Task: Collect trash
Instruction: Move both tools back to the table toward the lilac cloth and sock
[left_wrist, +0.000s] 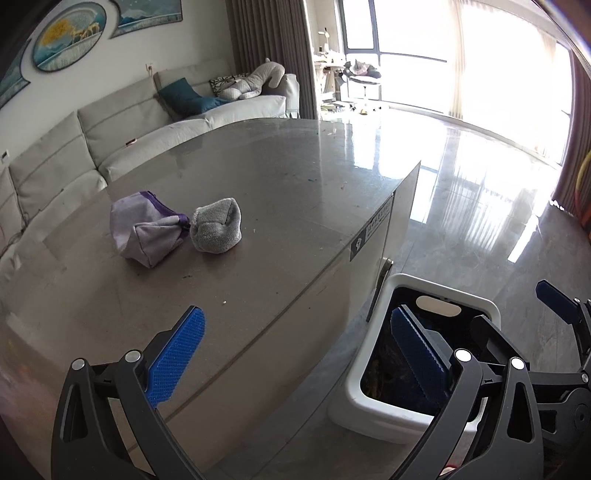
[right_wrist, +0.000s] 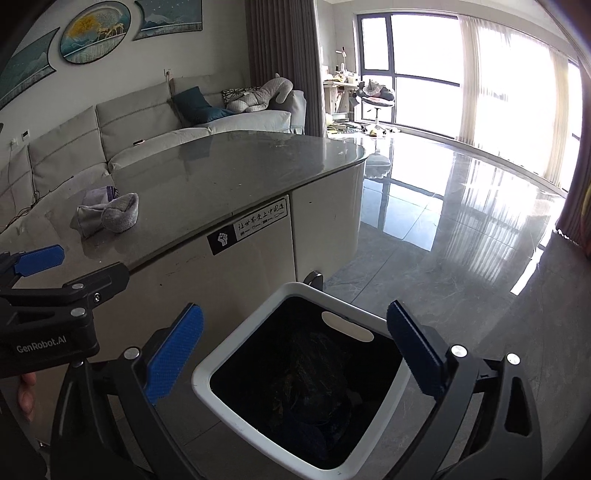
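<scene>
Right fingers (right_wrist: 295, 350) apart, empty, above white bin (right_wrist: 236, 350); left fingers (left_wrist: 299, 354) apart too.

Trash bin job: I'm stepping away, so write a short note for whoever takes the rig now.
Left gripper: open, empty, over the table edge.
Right gripper: open, empty, above the white bin.
The bin stands on the floor beside the table, dark contents inside.
Left: purple pouch and grey cloth bundle, touching on the table. Bin them if they count as trash.

"GenRobot.AI" on left tool (right_wrist: 37, 254)
</scene>
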